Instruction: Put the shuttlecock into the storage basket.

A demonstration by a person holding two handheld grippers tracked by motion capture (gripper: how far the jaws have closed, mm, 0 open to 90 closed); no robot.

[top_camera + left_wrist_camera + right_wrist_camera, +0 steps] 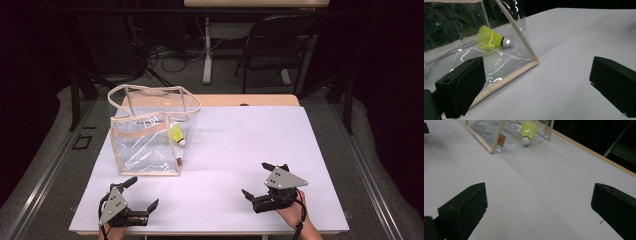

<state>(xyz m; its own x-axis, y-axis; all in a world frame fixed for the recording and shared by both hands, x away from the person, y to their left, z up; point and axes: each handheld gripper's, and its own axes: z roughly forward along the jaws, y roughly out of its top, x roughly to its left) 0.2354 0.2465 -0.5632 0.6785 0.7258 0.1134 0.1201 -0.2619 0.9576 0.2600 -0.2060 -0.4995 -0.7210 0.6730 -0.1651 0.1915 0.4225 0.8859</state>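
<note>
Two grippers rest near the table's (280, 130) near edge, well apart: the left gripper (142, 194) sits at the near left with jaws spread wide and empty, just near of the bag (145, 150). That clear bag stands at the far left with a yellow shuttlecock (176, 135) lying inside. At the near right, the right gripper (256, 181) is likewise spread and empty.

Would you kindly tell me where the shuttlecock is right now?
The yellow shuttlecock lies inside the clear bag at the table's left, against its right wall, seen in the high view.
</note>
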